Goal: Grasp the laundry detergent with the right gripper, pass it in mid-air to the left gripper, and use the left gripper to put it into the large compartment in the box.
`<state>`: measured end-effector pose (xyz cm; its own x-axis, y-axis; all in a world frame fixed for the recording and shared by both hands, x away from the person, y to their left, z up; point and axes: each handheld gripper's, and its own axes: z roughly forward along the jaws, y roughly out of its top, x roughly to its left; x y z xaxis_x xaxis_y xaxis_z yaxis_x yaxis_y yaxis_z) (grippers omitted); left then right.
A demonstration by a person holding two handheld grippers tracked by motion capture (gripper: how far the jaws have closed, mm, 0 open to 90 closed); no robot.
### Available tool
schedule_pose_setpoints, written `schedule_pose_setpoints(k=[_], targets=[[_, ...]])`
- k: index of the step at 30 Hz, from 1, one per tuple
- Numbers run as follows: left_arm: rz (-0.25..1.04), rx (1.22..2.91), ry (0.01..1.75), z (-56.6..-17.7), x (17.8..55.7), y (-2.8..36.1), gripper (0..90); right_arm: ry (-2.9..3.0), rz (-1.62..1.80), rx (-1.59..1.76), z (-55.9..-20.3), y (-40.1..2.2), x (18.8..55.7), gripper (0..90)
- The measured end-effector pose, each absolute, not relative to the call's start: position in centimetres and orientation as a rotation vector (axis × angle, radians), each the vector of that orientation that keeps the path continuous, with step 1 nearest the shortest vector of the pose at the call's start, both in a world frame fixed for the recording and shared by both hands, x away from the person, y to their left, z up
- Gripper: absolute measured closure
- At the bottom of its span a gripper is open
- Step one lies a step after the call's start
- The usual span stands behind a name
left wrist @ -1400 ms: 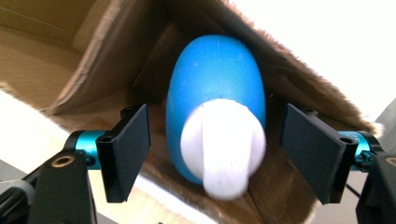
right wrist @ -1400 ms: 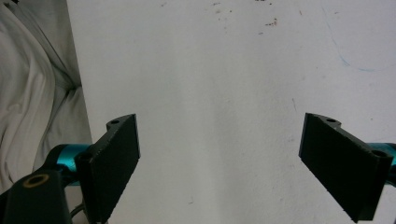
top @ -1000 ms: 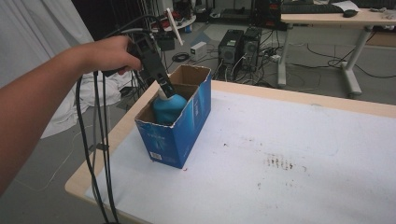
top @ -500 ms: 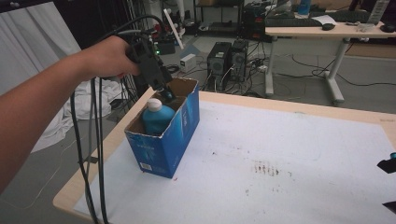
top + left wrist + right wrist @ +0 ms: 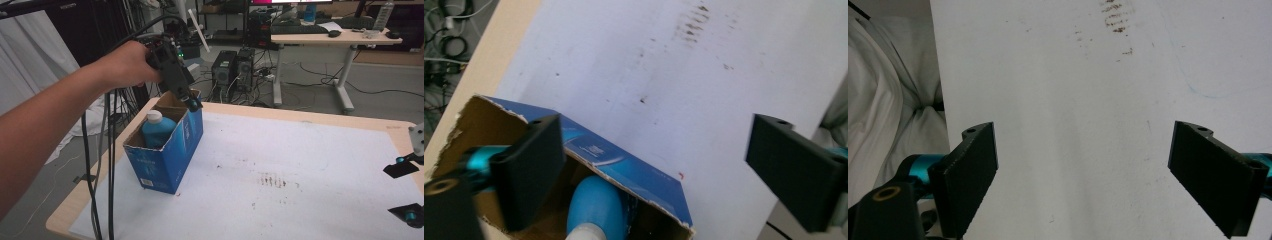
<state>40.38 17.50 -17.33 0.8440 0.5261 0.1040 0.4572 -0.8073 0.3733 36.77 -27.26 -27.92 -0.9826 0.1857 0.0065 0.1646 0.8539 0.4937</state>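
A blue cardboard box with its top torn open stands near the table's left edge. In it a blue bottle with a white cap stands upright. A hand holds my left gripper just above the box's far rim, apart from the bottle. Its jaws have just been opening and grip nothing. From the left gripper view, the left gripper looks down on the box and the bottle. My right gripper hangs open at the table's right edge. In the right gripper view, the right gripper has bare sheet between its jaws.
A white sheet with brown smudges covers the wooden table. Black cables hang from the left gripper past the table's left edge. Behind stand computer towers and a desk. White cloth hangs at the far left.
My left gripper has lifted out of the box, let go of the bottle and opened wide. The bottle stays standing in the box. The right gripper has come into the high view.
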Motion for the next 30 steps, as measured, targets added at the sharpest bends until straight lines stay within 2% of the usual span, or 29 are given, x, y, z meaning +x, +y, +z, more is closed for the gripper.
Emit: schedule_pose_setpoints(k=[5,10,13,15,18,21,30], targets=[[0.281,2.689,0.744,-17.8,40.9,16.5,4.2,2.977,0.794,0.275,-27.8,-27.1,36.8,12.0],[0.226,2.726,0.658,-18.9,41.5,14.7,2.5,2.967,0.807,0.277,-27.7,-26.9,36.9,12.0],[0.244,2.741,0.589,-19.6,41.7,13.4,2.5,2.965,0.812,0.279,-27.7,-26.7,36.9,12.0],[0.213,2.744,0.619,-20.2,42.0,12.5,2.5,2.964,0.815,0.282,-27.7,-26.6,37.0,12.0],[0.239,2.767,0.643,-21.3,42.5,11.3,2.5,2.965,0.816,0.277,-27.7,-26.3,37.0,12.0],[0.198,2.785,0.605,-22.1,42.8,10.2,2.5,2.959,0.820,0.274,-27.6,-26.1,37.1,12.0],[0.203,2.777,0.523,-22.8,43.7,6.0,2.6,2.966,0.817,0.301,-27.6,-25.4,37.6,12.0]])
